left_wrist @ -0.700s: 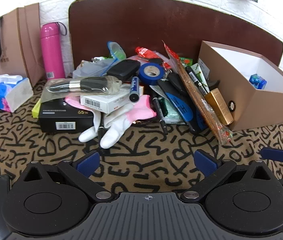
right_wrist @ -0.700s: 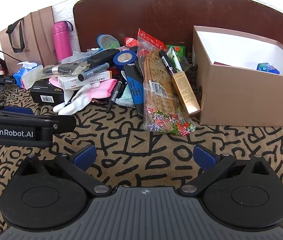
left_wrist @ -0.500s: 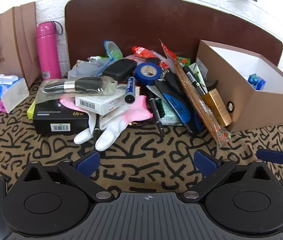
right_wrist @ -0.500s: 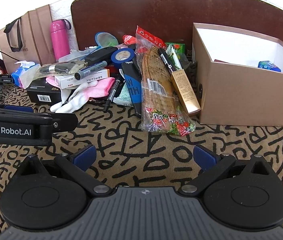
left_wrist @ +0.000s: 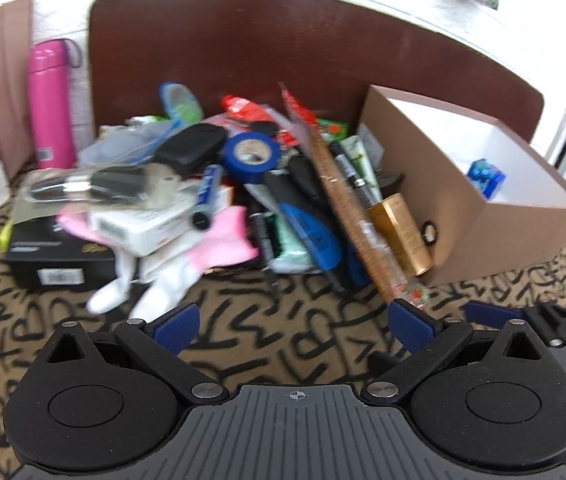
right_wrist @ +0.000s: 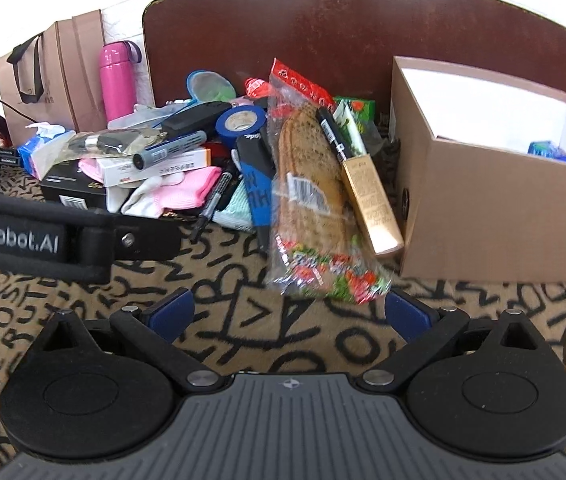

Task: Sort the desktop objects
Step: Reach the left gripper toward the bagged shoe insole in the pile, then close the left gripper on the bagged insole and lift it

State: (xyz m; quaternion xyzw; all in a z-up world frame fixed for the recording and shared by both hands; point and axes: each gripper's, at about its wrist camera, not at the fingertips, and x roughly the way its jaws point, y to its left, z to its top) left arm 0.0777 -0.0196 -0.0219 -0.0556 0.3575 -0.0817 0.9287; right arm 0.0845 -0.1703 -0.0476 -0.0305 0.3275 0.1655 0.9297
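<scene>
You are holding the left gripper (left_wrist: 293, 322) with its blue pads spread wide and nothing between them, hovering over the bare patterned tablecloth (left_wrist: 243, 332) just short of the pile of desktop objects (left_wrist: 243, 184). You are keeping the right gripper (right_wrist: 289, 314) just as wide and just as empty, its pads sitting near the lower end of the long snack packet (right_wrist: 315, 200), apart from it. That packet is leaning across the pile beside a gold box (right_wrist: 371, 196) and a black marker (right_wrist: 333, 132), and both of these are lying against the brown cardboard box (right_wrist: 495, 204), which is standing open at the right with a small blue packet (right_wrist: 551, 150) inside. In the pile you are facing a blue tape roll (left_wrist: 251, 156), a pink and white glove (left_wrist: 187, 264), a white carton (left_wrist: 147, 224) resting on a black box (left_wrist: 55, 256), and a bagged brush (left_wrist: 99, 182) on top. A pink bottle (left_wrist: 51, 104) is standing upright at the back left, clear of the heap. The left view is blurred.
</scene>
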